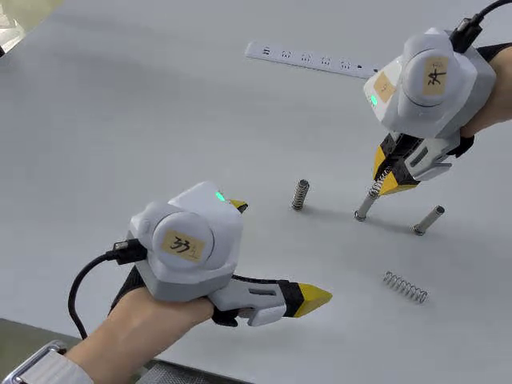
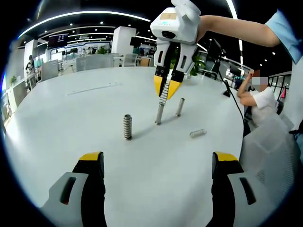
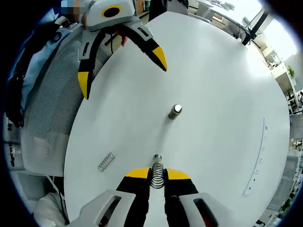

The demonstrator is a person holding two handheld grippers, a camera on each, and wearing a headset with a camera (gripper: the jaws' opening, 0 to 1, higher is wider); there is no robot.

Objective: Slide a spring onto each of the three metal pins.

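**Second spring held at middle pin; left gripper idle**

The left gripper (image 1: 278, 252) is seen nearest in the head view, low over the table (image 1: 160, 120) and held in a hand (image 1: 148, 316). Its jaws are spread wide with nothing between them, as confirmed in the left gripper view (image 2: 156, 158).

The right gripper (image 1: 388, 186) is held above the middle pin (image 1: 366, 206), tips pointed down. Its jaws are closed on the held spring (image 1: 378, 182). In the right gripper view the held spring (image 3: 157, 175) is pinched between the yellow tips (image 3: 142, 172), with the middle pin's top (image 3: 156, 157) just beyond it. In the left gripper view the held spring (image 2: 163, 94) is seen running from the right gripper (image 2: 165, 87) down to the top of the middle pin (image 2: 159, 115). How far it has gone over the pin cannot be told.

The left pin (image 1: 300, 194) is upright and already wrapped by a spring along its length. The right pin (image 1: 428, 220) is bare, near the middle pin. A loose spring (image 1: 405, 286) is lying flat on the table, nearer the person than the right pin and apart from it.

A power strip (image 1: 310, 59) is noted at the far side of the table.
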